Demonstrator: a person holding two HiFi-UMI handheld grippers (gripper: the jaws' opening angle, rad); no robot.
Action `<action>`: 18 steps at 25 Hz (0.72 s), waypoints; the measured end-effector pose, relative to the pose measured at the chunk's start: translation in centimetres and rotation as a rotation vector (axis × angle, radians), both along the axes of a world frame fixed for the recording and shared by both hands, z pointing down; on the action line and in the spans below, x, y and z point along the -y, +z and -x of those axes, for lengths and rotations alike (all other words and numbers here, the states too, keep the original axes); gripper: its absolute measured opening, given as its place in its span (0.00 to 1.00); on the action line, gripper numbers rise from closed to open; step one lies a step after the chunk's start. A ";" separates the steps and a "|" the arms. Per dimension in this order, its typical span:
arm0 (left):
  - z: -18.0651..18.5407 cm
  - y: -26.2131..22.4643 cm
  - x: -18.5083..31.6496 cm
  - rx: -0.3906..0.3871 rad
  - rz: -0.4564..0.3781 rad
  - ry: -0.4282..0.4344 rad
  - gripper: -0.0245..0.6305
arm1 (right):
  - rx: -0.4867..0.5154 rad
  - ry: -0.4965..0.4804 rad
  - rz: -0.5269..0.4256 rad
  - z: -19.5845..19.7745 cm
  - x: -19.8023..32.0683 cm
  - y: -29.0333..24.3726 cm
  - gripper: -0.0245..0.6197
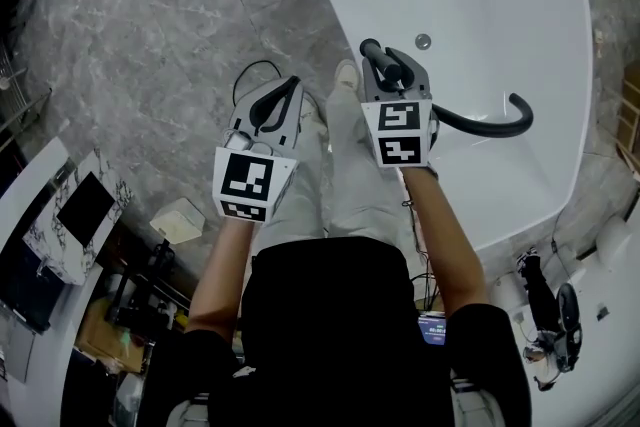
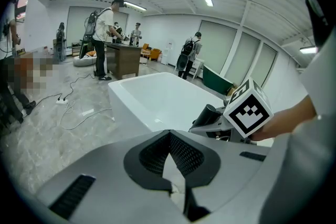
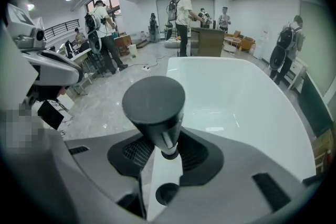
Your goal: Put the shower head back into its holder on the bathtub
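Plainly, the shower head (image 3: 154, 99) was gripped in the right gripper (image 3: 167, 147). Its narrow neck was pinched between the two pads, and its dark round end stood out past the jaw tips. In the head view it was held above the inside of the white bathtub (image 1: 520, 5), close to the tub's left rim. Its black hose (image 1: 495, 125) was seen curving away to the right over the tub's floor, nearer the person than the round drain (image 1: 423, 41).

The left gripper (image 2: 169, 136) was held just beside the right one, outside the tub and over the grey marbled floor (image 1: 150, 35). Its jaws were closed tip to tip, and nothing was caught between them.

A black fitting (image 1: 545, 310) was seen on a white surface past the tub's near end, well apart from both grippers. Whether it was the holder could not be told. Several people (image 3: 184, 13) were seen standing round a desk (image 3: 207, 42) in the background.
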State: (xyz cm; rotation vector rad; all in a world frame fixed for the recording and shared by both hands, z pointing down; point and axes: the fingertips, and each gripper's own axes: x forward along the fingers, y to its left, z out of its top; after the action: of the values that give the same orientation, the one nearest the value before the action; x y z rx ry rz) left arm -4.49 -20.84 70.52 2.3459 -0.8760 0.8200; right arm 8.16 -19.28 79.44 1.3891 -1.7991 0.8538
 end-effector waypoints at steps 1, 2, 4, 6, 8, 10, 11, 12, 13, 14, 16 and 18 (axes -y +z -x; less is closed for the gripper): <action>0.0 0.1 0.0 0.000 0.006 0.000 0.06 | -0.001 -0.003 0.003 0.1 0.0 0.1 0.25; 0.0 0.2 -0.1 -0.001 0.010 -0.001 0.06 | -0.001 -0.005 0.007 0.1 -0.1 0.3 0.25; 0.1 0.5 0.1 0.000 0.006 -0.001 0.06 | 0.001 -0.005 0.008 0.2 -0.1 0.5 0.25; 0.1 0.7 0.3 0.000 0.004 -0.001 0.06 | 0.002 -0.007 0.001 0.3 0.1 0.7 0.25; 0.1 0.9 0.3 0.000 0.009 -0.001 0.06 | 0.000 -0.012 -0.001 0.3 0.3 0.8 0.25; 0.0 0.9 0.3 -0.003 0.022 -0.001 0.06 | -0.005 -0.016 0.002 0.4 0.4 0.7 0.25; -0.1 0.9 0.3 -0.006 0.026 -0.001 0.06 | -0.006 -0.016 0.002 0.5 0.4 0.7 0.25; -0.2 0.7 0.2 -0.009 0.029 0.000 0.06 | -0.004 -0.013 0.002 0.5 0.3 0.6 0.25; -0.3 0.6 0.1 -0.008 0.033 0.001 0.06 | 0.003 -0.009 0.003 0.6 0.2 0.5 0.25; -0.3 0.6 -0.1 -0.005 0.039 0.004 0.06 | 0.014 -0.004 0.006 0.6 0.0 0.4 0.25; -0.4 0.3 -0.2 -0.005 0.039 0.009 0.06 | 0.037 0.006 0.015 0.8 -0.2 0.2 0.29; -0.5 -0.2 0.2 -0.009 0.015 0.015 0.06 | 0.049 0.012 0.017 0.8 0.0 -0.2 0.30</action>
State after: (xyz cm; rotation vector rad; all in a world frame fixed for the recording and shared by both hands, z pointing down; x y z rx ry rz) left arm -3.97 -21.03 70.34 2.3444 -0.8461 0.8182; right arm 7.35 -19.24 79.25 1.3811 -1.8182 0.9148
